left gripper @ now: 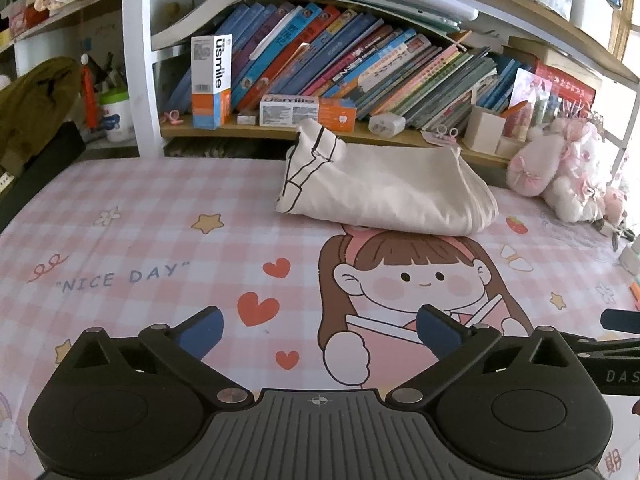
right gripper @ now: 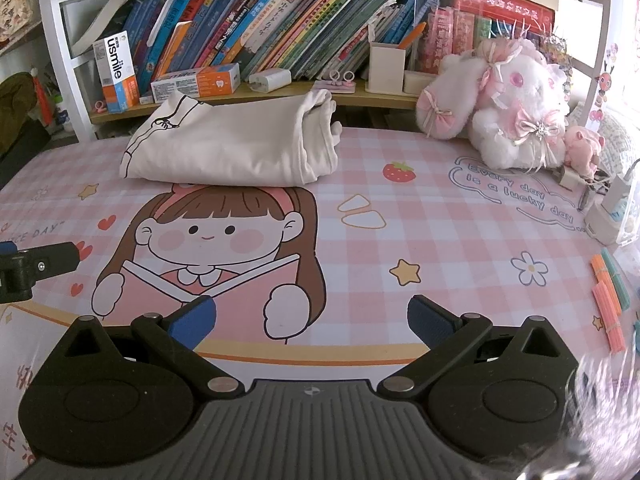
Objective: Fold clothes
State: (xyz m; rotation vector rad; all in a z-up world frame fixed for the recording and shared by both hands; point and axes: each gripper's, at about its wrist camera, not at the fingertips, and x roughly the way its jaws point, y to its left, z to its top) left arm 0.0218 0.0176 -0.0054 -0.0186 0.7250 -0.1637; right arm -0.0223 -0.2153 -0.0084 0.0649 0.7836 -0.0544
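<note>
Left gripper (left gripper: 319, 334): jaws spread wide, nothing between the blue pads (left gripper: 202, 332); it tilts downward over the printed desk mat (left gripper: 140, 240) and touches no cloth.
Right gripper (right gripper: 312, 322): jaws likewise spread wide, with only bare mat between them; it too angles down at the mat, beside its partner.
Pose of the pair: both hover side by side near the front of the mat — each one's tip shows at the edge of the other's view, the left tip at the left edge of the right wrist view, the right tip at the right edge of the left wrist view.
Folded garment (right gripper: 228, 148): a cream cloth with thin black line print, lying in a compact bundle at the far side of the mat, just above the head of the cartoon girl (right gripper: 208, 236), well apart from both grippers.
Behind it: a low shelf with leaning books (right gripper: 260, 28) and a toothpaste box (right gripper: 196, 80).
To the right: a pink and white plush rabbit (right gripper: 508, 108) on the mat's far right, near the garment but not touching it.
Right edge: coloured sticks (right gripper: 608, 292) — loose on the mat.
</note>
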